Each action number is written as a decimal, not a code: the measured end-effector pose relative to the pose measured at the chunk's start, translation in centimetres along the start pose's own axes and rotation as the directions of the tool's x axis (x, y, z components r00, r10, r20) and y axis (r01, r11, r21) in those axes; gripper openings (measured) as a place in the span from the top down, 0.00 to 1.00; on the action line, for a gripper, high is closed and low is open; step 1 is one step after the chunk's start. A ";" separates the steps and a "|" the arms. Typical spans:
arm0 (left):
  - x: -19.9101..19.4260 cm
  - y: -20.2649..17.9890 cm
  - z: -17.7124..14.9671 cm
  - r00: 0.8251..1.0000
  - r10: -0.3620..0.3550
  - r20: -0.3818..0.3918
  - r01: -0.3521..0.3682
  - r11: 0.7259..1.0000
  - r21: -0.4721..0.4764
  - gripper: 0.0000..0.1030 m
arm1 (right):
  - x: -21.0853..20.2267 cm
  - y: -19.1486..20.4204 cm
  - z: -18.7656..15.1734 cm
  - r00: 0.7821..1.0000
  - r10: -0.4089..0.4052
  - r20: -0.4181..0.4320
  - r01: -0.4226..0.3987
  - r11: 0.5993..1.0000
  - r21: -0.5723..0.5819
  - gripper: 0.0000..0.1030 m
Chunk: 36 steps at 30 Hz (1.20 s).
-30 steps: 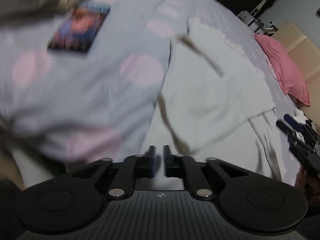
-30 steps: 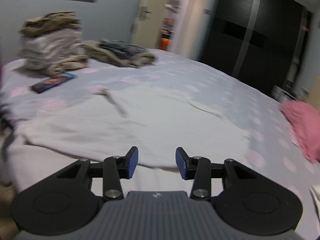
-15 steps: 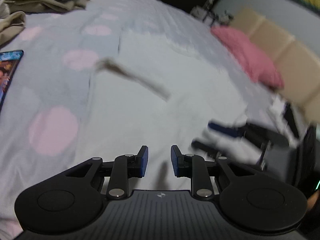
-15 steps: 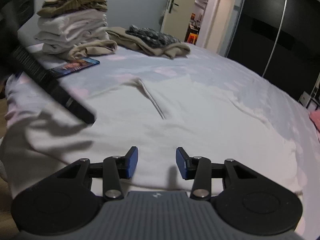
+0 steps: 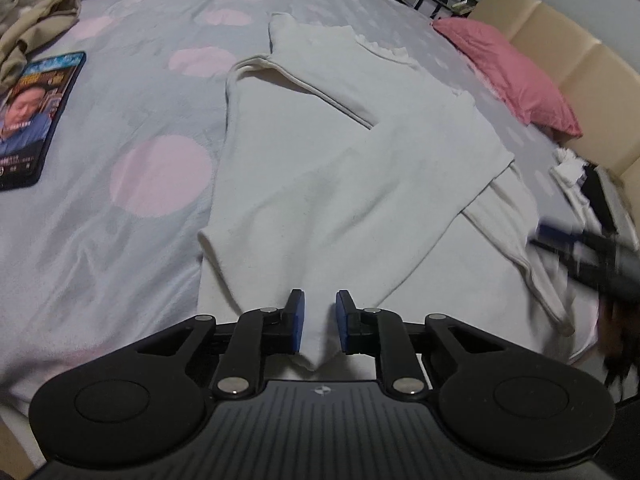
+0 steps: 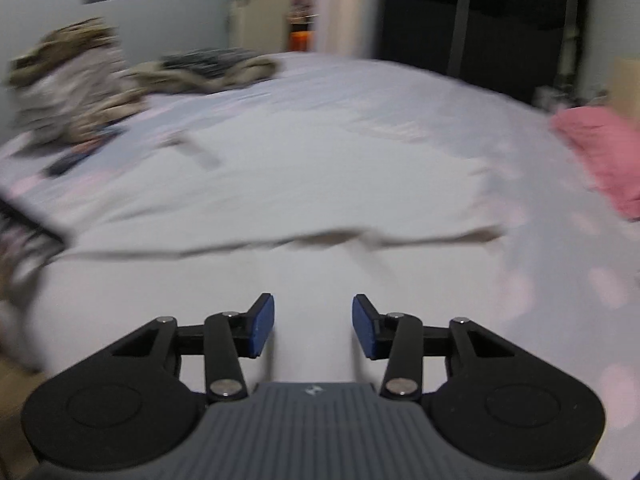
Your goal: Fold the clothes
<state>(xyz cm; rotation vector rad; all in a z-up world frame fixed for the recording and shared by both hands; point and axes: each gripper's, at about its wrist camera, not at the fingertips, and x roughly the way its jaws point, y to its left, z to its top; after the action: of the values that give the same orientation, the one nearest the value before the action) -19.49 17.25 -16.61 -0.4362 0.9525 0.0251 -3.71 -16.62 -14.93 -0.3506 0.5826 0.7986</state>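
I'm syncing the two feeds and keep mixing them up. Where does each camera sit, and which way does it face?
Left wrist: on the left hand-held gripper, looking across the white garment on the bed towards the pink pillow; its own fingers show, the right hand-held gripper blurred at the right.
Right wrist: on the right hand-held gripper, facing the door and the clothes pile; own fingers only.
Shared: garment, pillow.

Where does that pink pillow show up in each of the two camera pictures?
Left wrist view: the pink pillow lies upper right, beside the beige headboard.
Right wrist view: the same pillow, blurred, sits at the right edge.
Shared landmark: the white garment spread on the bed, central in both.
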 end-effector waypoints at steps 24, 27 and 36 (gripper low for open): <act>0.3 1.2 0.3 0.999 -0.040 -0.019 0.039 0.998 -0.048 0.85 | 7.7 -3.3 2.2 0.999 -0.047 0.001 0.046 0.980 0.192 0.77; 0.3 1.4 0.2 0.999 -0.045 -0.013 0.044 0.998 -0.050 0.85 | 7.2 -5.3 1.6 0.992 -0.128 -0.003 0.124 0.957 0.261 0.90; 0.0 1.2 -0.5 0.999 -0.044 0.021 0.045 0.998 -0.034 0.85 | -1.1 -6.8 -1.7 0.986 -0.164 0.015 0.155 0.956 0.247 0.71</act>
<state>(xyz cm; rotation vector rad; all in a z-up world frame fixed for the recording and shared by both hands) -20.16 18.12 -17.26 -0.4882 0.9236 0.0058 0.22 -22.56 -15.03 -0.1529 0.6047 0.5682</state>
